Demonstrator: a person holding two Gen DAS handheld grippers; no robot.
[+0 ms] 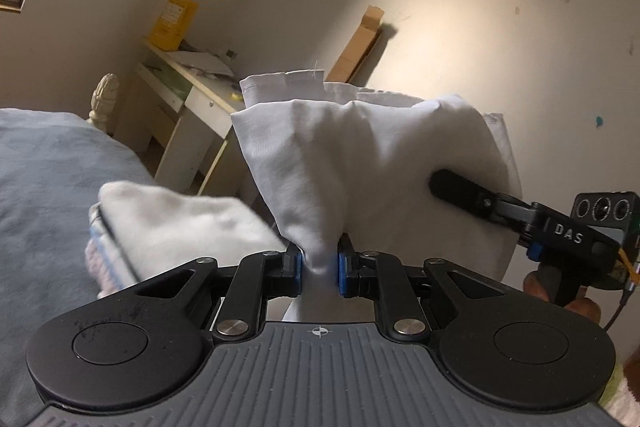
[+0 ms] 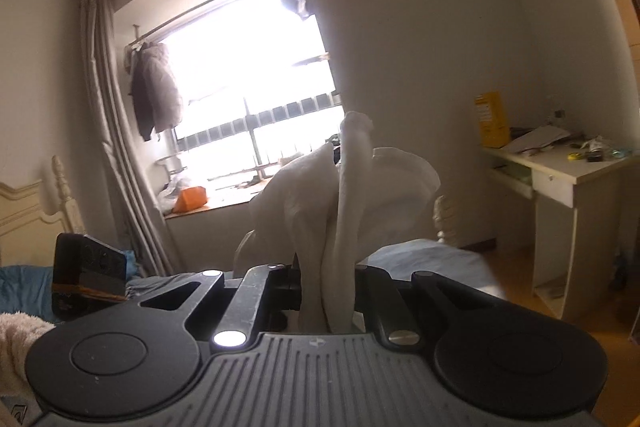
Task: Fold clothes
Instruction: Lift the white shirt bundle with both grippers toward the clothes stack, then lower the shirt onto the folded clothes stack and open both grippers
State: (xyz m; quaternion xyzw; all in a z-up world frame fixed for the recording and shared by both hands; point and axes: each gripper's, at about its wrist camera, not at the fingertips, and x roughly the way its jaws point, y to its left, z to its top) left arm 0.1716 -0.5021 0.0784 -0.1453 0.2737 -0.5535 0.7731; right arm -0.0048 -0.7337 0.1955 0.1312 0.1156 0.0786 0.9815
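Note:
A white garment (image 1: 360, 155) hangs bunched in the air in the left wrist view. My left gripper (image 1: 319, 265) is shut on a gathered fold of it between the blue pads. The right gripper (image 1: 452, 187) shows at the right of that view, its black fingers pressed into the same cloth. In the right wrist view my right gripper (image 2: 326, 291) is shut on a twisted bundle of the white garment (image 2: 344, 195), which rises upright in front of the window. A folded pale garment (image 1: 172, 227) lies on the blue-grey bed (image 1: 48, 179) at the left.
A white desk (image 2: 560, 179) with a yellow box (image 2: 492, 125) and papers stands by the wall. A cardboard box (image 1: 360, 47) leans on the wall. A curtain (image 2: 116, 147) and a hanging jacket (image 2: 154, 95) frame the bright window. A cream bedpost (image 1: 105, 99) stands at the bed's corner.

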